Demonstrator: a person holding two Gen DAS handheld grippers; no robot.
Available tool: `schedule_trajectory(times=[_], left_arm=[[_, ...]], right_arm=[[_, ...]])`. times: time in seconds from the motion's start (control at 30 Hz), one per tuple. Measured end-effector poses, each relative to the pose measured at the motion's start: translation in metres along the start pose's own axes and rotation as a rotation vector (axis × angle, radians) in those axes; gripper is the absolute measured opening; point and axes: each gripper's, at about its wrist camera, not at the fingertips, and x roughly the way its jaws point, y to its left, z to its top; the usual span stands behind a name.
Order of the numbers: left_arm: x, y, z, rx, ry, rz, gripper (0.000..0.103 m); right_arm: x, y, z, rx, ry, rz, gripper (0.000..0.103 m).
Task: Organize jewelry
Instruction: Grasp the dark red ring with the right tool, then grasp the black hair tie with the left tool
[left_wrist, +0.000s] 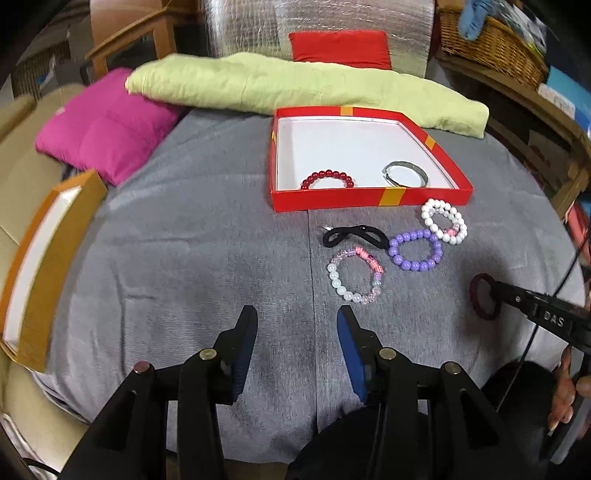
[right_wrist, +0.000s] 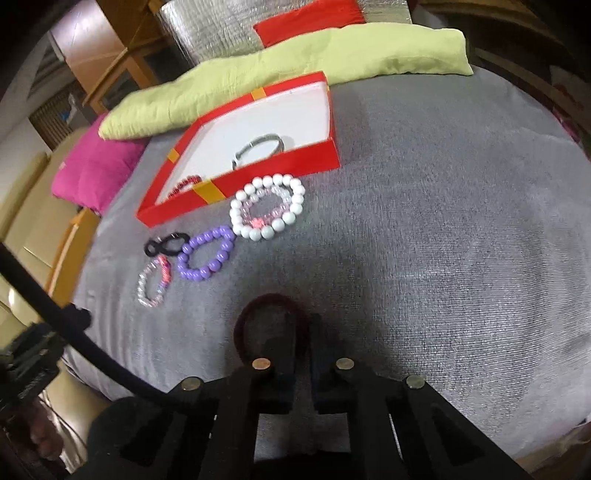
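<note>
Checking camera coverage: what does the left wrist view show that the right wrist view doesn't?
Left wrist only: the orange box, a wicker basket, and the left gripper with jaws apart, empty. Right wrist only: the dark red hair tie seen along the right gripper shut on it. Both: the red box, red bead bracelet, silver bangle.

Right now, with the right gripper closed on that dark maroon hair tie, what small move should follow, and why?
Probably lift the right gripper and carry the dark maroon hair tie toward the red cardboard box: its jaws pinch the tie, and the box already holds a red bead bracelet and a silver bangle.
</note>
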Motion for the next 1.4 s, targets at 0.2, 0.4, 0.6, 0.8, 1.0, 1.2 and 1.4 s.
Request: schedule_trajectory(times=[0.2,0.4,0.6,0.8,1.0,1.2,1.4], left_arm=[[0.022,0.013,0.013,-0.032,0.029,-0.086,0.046],[0.041,0.005,0.036,-0.031,0.059,-0.162,0.046],[0.060,-0.006,0.056,-0.020,0.061,-0.187,0.046],[0.075,-0.013,0.066,-0.005,0.064,-0.223,0.046],[0.088,-0.021,0.059,0.029,0.098,-0.255,0.029],[0.080,-0.025,0.052,0.069,0.075,-0.260,0.011],[0.056,-0.025,0.055,0.105,0.009,-0.255,0.010]], right_arm=[[-0.009,-0.010,0.002,0.062,-0.053,0.057,0.006],[-0.009,-0.013,0.002,0.083,-0.060,0.068,0.006],[-0.007,-0.014,0.003,0.082,-0.047,0.066,0.006],[-0.005,-0.014,0.004,0.082,-0.036,0.070,0.006],[-0.003,-0.015,0.004,0.085,-0.029,0.074,0.006],[-0.003,-0.015,0.004,0.088,-0.031,0.075,0.006],[-0.014,-0.018,0.008,0.114,-0.061,0.113,0.006]])
